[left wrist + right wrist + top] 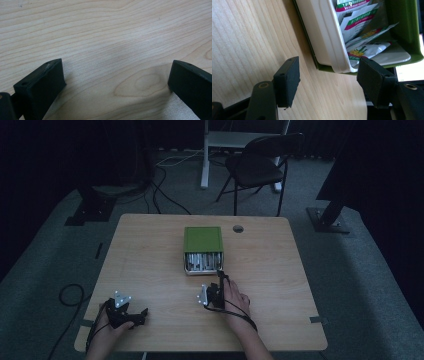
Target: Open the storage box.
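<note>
Right gripper [220, 279], jaws apart and empty, points at the near open end of the green box [203, 240] mid-table, apparently to reach its sachets [362, 32], while left gripper [134, 316] rests open.

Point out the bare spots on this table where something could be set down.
Free: the wooden table left of the green box, and the stretch right of it toward the far right edge. Also the strip between the left gripper and right gripper. Crowded: just before the box's open front, where the right gripper reaches toward the packets.
</note>
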Available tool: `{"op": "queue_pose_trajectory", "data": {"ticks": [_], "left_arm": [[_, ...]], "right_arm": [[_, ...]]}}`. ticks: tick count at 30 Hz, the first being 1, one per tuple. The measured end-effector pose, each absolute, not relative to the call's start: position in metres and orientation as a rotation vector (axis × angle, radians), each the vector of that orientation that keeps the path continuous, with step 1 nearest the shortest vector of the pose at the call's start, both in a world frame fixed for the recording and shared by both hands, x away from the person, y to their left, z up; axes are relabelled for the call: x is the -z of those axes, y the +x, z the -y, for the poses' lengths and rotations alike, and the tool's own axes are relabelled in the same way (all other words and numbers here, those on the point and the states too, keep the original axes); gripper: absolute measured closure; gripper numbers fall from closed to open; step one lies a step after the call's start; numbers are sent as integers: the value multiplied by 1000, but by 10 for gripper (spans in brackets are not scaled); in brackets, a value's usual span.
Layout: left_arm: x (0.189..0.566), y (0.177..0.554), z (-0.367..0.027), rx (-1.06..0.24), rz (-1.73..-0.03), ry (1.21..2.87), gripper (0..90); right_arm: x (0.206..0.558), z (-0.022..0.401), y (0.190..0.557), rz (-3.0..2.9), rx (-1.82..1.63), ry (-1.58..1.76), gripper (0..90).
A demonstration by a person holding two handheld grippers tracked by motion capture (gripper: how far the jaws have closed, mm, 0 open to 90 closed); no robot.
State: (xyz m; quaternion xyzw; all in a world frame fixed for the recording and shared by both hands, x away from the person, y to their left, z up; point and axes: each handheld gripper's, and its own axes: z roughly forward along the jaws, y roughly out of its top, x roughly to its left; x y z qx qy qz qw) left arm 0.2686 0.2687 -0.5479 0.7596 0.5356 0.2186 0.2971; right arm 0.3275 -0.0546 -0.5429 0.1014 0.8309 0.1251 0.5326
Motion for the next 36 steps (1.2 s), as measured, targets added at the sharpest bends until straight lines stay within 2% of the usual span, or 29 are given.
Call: {"op": "queue_pose_trajectory", "data": {"ticks": [15, 23, 28, 36], "left_arm": [[548, 269, -269, -581, -1423, 2020, 13], [548, 269, -269, -581, -1423, 2020, 13], [548, 269, -269, -581, -1423, 2020, 13], [548, 269, -269, -581, -1423, 2020, 13]], "right_arm": [[553, 47, 332, -1848, -159, 114, 374], [557, 39, 331, -1822, -128, 31, 459], [558, 34, 331, -1816, -113, 6, 465], [558, 32, 334, -1815, -83, 0, 528]]}}
